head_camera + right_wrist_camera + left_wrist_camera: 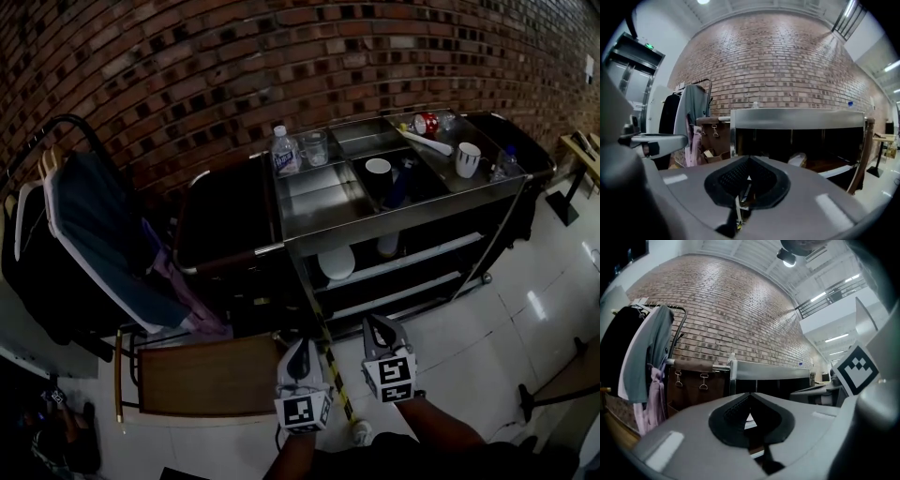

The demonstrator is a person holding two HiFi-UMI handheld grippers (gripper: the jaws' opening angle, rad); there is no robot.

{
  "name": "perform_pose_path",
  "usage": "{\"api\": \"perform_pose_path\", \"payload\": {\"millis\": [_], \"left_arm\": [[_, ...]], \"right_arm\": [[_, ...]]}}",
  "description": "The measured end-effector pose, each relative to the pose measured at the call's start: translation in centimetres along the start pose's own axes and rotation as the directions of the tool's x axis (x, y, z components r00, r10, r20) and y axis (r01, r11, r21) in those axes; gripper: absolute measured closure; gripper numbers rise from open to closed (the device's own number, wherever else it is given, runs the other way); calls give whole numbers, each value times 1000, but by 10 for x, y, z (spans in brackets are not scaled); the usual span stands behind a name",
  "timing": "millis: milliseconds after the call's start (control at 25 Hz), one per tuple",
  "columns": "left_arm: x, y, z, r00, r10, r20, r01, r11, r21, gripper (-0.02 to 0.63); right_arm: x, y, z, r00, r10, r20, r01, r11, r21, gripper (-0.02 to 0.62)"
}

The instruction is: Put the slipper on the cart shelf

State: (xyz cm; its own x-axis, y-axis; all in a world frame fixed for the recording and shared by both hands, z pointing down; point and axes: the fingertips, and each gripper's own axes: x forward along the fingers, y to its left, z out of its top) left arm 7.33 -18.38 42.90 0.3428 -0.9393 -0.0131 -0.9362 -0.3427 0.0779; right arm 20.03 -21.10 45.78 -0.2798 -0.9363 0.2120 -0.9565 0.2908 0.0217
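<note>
A white slipper lies on the steel cart's upper inner shelf; a second pale thing sits to its right. In the right gripper view the slipper shows pale inside the dark cart. Both grippers hang low in front of the cart, well short of it. My left gripper is shut with nothing between its jaws, and the same holds for my right gripper. The left gripper and the right gripper each show pads meeting at the tip.
On the cart top stand a water bottle, a glass, a white cup and a red can. A dark bag hangs on the cart's left end. A clothes rack stands left. A wooden board lies on the floor.
</note>
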Motion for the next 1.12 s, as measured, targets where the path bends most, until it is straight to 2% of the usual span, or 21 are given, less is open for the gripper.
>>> {"api": "perform_pose_path", "payload": {"millis": [280, 520, 720, 880, 1120], "left_arm": [[-7, -7, 6, 1000, -24, 6, 23, 1000, 8, 589], [-10, -4, 7, 1000, -16, 14, 16, 1000, 15, 589], [-15, -4, 7, 1000, -11, 10, 10, 1000, 20, 589], [-16, -6, 5, 1000, -19, 7, 19, 999, 26, 589], [-17, -10, 6, 1000, -17, 6, 16, 999, 48, 589]], "right_arm": [[-21, 25, -9, 999, 27, 44, -27, 1000, -7, 595], [-26, 26, -5, 998, 21, 66, -20, 1000, -19, 594], [-30, 36, -11, 996, 30, 81, -21, 994, -105, 595], [-35, 44, -20, 996, 49, 79, -39, 993, -114, 595], [-38, 54, -13, 992, 70, 102, -51, 983, -179, 594]]}}
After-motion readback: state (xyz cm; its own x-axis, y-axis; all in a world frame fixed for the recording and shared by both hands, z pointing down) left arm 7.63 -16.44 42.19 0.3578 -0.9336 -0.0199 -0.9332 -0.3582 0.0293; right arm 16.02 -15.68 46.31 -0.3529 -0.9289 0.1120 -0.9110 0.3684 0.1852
